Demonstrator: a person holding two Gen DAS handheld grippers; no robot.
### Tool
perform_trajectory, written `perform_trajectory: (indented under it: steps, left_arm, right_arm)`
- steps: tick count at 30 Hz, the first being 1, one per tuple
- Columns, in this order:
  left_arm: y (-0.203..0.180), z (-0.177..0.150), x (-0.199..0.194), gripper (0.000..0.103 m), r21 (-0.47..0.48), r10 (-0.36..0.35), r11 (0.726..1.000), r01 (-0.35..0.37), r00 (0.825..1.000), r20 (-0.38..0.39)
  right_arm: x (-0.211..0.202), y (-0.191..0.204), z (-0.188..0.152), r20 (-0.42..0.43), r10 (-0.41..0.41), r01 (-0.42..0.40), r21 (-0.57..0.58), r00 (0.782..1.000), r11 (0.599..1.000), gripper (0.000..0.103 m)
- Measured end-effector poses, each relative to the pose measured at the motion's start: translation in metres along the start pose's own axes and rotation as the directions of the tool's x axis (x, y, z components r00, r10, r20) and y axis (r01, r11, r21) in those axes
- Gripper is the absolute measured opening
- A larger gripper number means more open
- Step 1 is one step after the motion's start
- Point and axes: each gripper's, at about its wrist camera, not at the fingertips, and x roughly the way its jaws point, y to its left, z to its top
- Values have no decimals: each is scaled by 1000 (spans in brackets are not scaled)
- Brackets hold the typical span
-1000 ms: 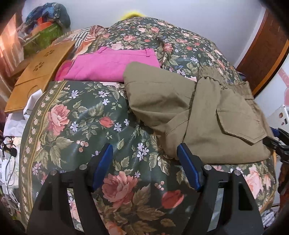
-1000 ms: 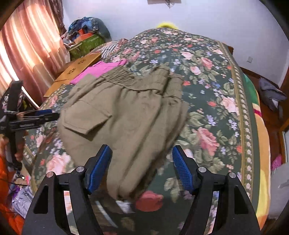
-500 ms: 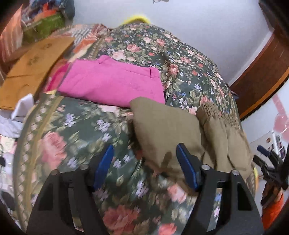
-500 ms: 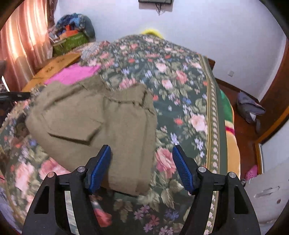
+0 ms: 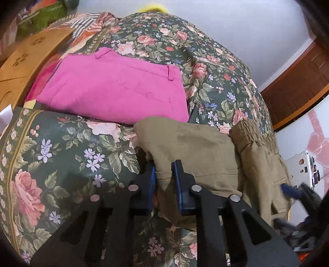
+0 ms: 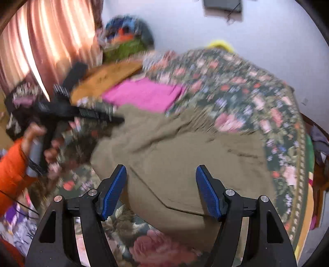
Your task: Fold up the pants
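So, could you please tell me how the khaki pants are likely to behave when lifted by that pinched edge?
Probably floppy: the khaki pants already lie creased on the floral bedspread. The left claw, just closed on one edge, would likely lift only that part, and the rest would drag. The folded layers may slide open.

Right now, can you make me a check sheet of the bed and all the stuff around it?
Surface: bed with a flowered bedspread.
Job's things: olive cargo pants, partly folded; folded pink pants beyond them.
Clutter: wooden board, green bag and heaped clothes at the bed's far left.
Grippers: left gripper has just been closing its jaws, now pinching the olive pants' edge; right gripper open above the pants.
Cables: thin black cable below the orange sleeve.
Surroundings: white wall, pink curtain, wooden door.
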Motion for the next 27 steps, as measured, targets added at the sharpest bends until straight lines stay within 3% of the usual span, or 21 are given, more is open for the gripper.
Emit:
perform_trajectory:
  steps: [7, 13, 18, 21, 24, 27]
  left_arm:
    - [2, 13, 2, 11, 19, 23, 1000, -23, 1000, 8]
    - [-2, 21, 17, 11, 83, 109, 990, -110, 994, 13]
    - [3, 23, 12, 16, 54, 118, 991, -119, 993, 9]
    - [12, 27, -12, 16, 17, 209, 978, -210, 976, 67]
    - [18, 22, -40, 16, -5, 151, 988, -151, 984, 97]
    - [4, 4, -57, 16, 66, 121, 990, -128, 987, 102]
  right_arm:
    - [20, 0, -11, -102, 19, -22, -32, 995, 999, 67]
    - [23, 1, -13, -115, 31, -35, -31, 993, 999, 67]
    - [23, 3, -13, -112, 24, -28, -39, 993, 999, 67]
    - [22, 4, -13, -110, 23, -27, -39, 994, 999, 67]
    - [22, 3, -13, -106, 21, -26, -40, 994, 999, 67]
    - [21, 3, -13, -103, 23, -27, -38, 994, 999, 67]
